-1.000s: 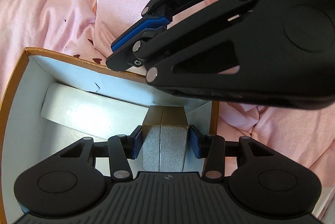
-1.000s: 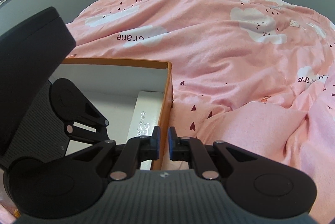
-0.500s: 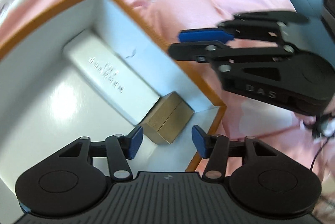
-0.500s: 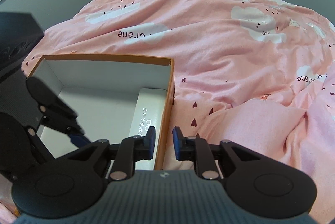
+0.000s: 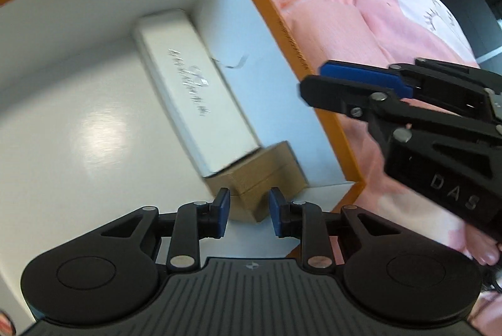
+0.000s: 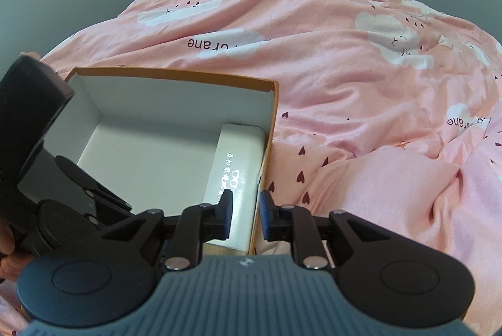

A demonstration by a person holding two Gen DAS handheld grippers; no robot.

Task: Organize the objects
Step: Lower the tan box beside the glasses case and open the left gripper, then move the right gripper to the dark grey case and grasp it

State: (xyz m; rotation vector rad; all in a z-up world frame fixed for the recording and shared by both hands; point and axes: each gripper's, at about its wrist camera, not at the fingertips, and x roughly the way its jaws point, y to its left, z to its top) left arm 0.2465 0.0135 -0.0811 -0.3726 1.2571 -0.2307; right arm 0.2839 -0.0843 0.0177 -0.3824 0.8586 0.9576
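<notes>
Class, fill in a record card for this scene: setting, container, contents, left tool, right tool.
setting: pink bedcover with cloud print
container: open orange box, white inside, resting on the bedcover
contents: long white carton along one wall; gold box at its end
left tool: jaws have just been closing, still apart, gripping nothing, above the gold box
right tool: jaws have just been opening, slightly apart, orange box wall between them
</notes>
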